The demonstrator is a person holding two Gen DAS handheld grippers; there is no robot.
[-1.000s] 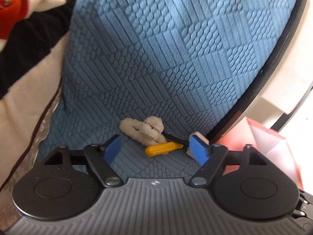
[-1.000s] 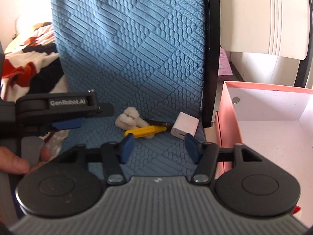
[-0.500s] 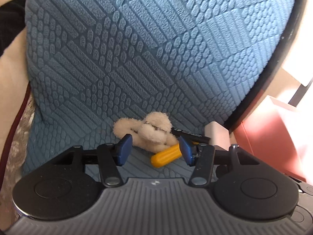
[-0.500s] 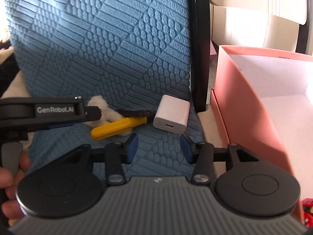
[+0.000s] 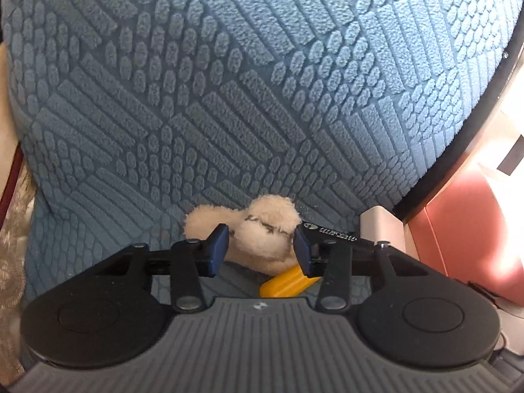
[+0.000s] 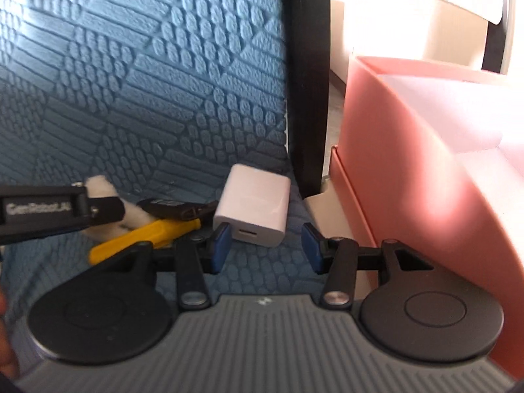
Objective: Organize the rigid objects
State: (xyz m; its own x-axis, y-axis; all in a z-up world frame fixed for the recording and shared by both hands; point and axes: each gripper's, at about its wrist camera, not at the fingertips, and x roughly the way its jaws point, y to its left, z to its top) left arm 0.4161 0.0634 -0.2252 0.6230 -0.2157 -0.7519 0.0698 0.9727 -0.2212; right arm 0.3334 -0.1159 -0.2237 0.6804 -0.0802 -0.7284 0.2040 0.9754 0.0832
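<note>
On the blue textured cushion [image 5: 262, 82] lie a small beige plush toy [image 5: 265, 232], a yellow-handled tool [image 5: 285, 285] and a black flat object [image 5: 330, 231]. My left gripper [image 5: 260, 250] is open, its blue pads on either side of the plush, close to it. In the right wrist view a white charger cube [image 6: 253, 206] lies on the cushion [image 6: 131, 82] beside the yellow tool [image 6: 144, 235] and the black object [image 6: 170, 208]. My right gripper [image 6: 265, 247] is open just in front of the charger. The left gripper's finger [image 6: 49, 211] shows at the left.
A pink open box [image 6: 425, 150] stands to the right of the cushion, past a black frame edge [image 6: 309, 82]. The box also shows in the left wrist view [image 5: 468, 229]. White furniture [image 6: 409, 6] is behind it.
Both grippers have moved forward and down. The left gripper's jaws have narrowed around the plush. The right gripper has come up close to the charger.
</note>
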